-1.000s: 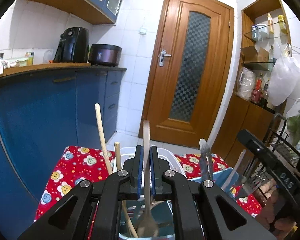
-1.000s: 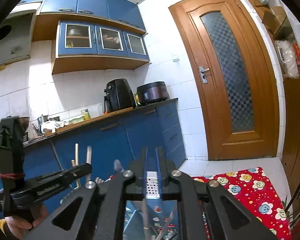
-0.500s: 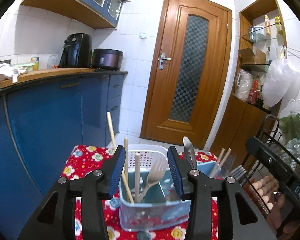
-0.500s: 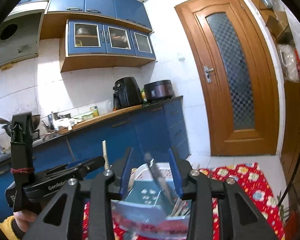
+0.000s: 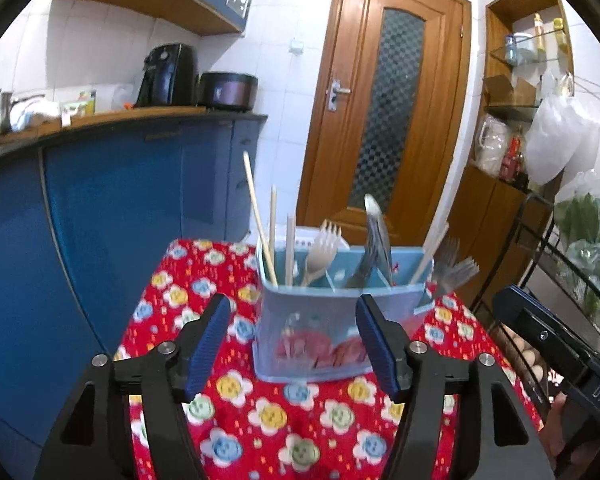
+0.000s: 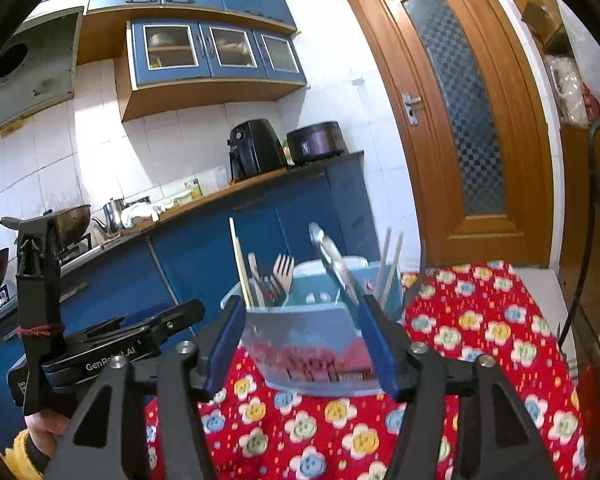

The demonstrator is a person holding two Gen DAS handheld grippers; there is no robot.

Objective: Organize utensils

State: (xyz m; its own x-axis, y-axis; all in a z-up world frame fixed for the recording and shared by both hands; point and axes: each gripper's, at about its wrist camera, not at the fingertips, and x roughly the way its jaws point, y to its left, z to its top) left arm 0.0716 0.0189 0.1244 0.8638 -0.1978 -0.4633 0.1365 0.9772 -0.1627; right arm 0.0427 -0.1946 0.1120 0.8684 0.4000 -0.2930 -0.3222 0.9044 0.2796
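A pale blue utensil caddy (image 5: 312,332) stands on the red flowered tablecloth (image 5: 268,416). It holds chopsticks (image 5: 256,216), a wooden fork (image 5: 324,244), a metal spoon (image 5: 374,232) and metal forks (image 5: 456,268). My left gripper (image 5: 292,312) hangs just short of the caddy, its jaws opening with nothing pressed between the pads. In the right wrist view the caddy (image 6: 308,344) shows the metal spoon (image 6: 332,264) and the wooden fork (image 6: 283,272) standing in it. My right gripper (image 6: 300,312) frames it, jaws opening, pads gripping nothing.
Blue kitchen cabinets (image 5: 100,220) run along the left and a wooden door (image 5: 388,120) stands behind the table. A wire rack with eggs (image 5: 520,356) is at the right. A hand in a yellow sleeve (image 6: 28,444) holds the left tool.
Both grippers went from shut to open and drew back from the caddy. The wooden fork and the metal spoon were let go and now stand in it.
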